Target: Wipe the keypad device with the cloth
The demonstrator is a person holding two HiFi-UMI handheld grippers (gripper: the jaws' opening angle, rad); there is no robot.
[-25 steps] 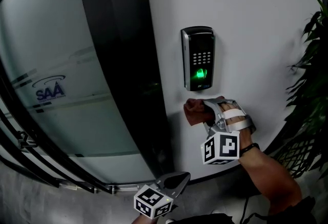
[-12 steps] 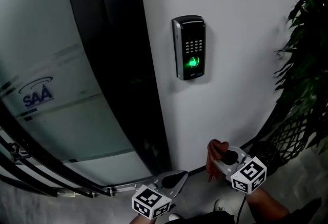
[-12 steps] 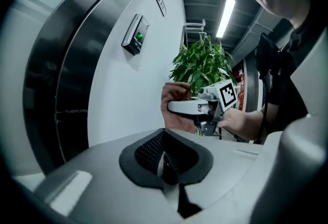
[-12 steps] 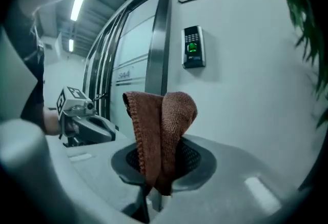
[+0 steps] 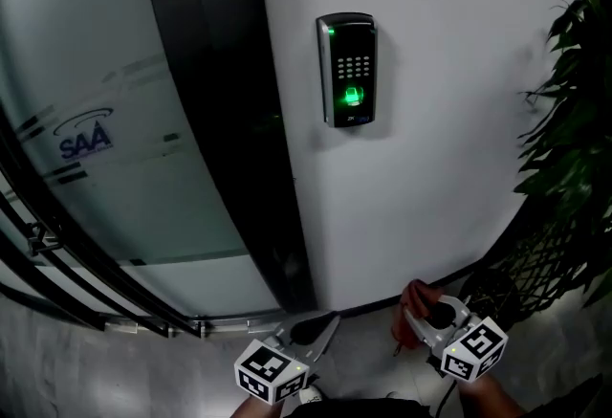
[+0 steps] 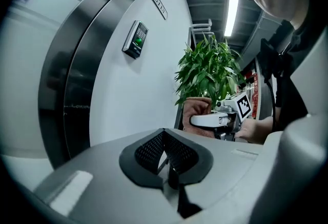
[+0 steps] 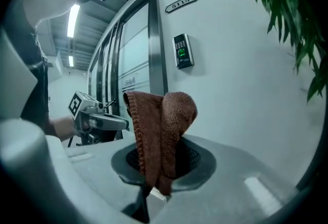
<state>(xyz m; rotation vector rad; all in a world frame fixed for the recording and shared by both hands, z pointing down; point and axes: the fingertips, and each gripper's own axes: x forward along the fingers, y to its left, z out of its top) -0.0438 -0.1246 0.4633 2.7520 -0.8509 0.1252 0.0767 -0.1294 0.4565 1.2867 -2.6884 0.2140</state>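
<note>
We hold left gripper [image 6: 166, 162] low and near, jaws together, nothing between. Our right gripper [image 7: 154, 169] low at right, jaws clamped on brown cloth [image 7: 160, 128], cloth bunched upright. Farther: keypad device [image 5: 347, 70] on white wall [image 5: 449, 120], green light lit, well apart from cloth. Dark door frame [image 5: 229, 120] at its left; plant [image 5: 574, 148] far right.

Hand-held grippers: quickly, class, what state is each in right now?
Left hand-held gripper: closed, empty.
Right hand-held gripper: closed on the brown cloth.
</note>
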